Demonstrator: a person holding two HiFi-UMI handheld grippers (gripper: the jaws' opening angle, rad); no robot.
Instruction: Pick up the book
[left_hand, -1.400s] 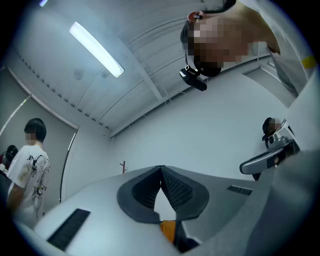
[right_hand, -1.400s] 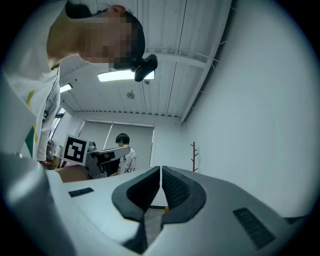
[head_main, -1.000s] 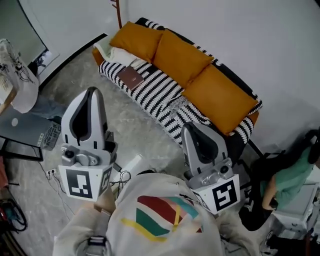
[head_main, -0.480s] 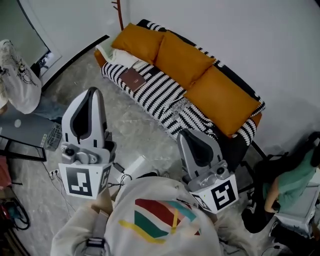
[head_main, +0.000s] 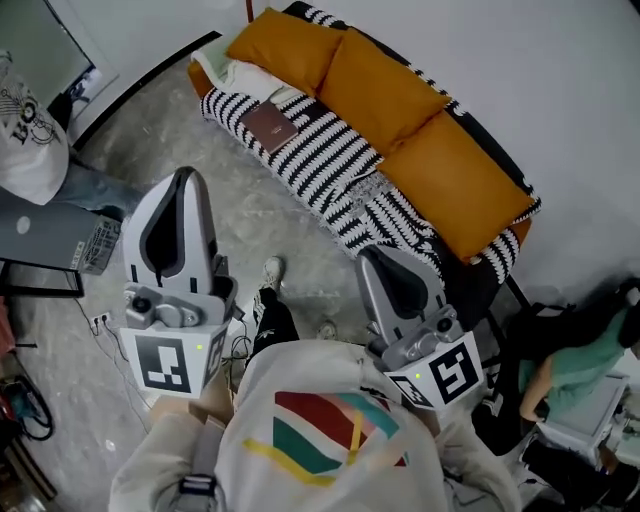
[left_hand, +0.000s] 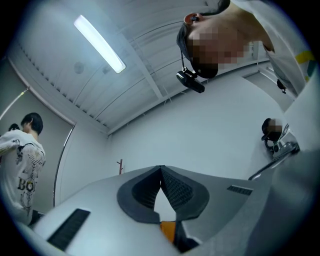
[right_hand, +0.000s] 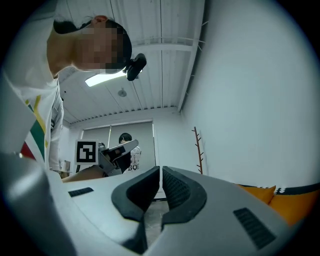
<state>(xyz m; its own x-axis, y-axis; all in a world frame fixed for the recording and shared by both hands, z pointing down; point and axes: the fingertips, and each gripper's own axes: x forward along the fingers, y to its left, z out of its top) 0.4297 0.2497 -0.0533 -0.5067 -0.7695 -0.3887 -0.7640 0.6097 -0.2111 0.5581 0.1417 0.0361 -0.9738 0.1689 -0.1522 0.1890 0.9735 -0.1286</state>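
Approach step: the book (head_main: 270, 127) lies on the sofa (head_main: 330, 170) seat near its far end, well apart from both grippers. The left gripper (head_main: 183, 185) and right gripper (head_main: 378, 262) have their fingers together, empty. Next, I judge: step closer, then spread one gripper's fingers

An orange-cushioned sofa (head_main: 400, 100) with a striped cover (head_main: 330, 180) stands against a white wall (head_main: 560, 90) on mottled grey floor (head_main: 250, 230); a ceiling strip light (left_hand: 100, 44) glows.
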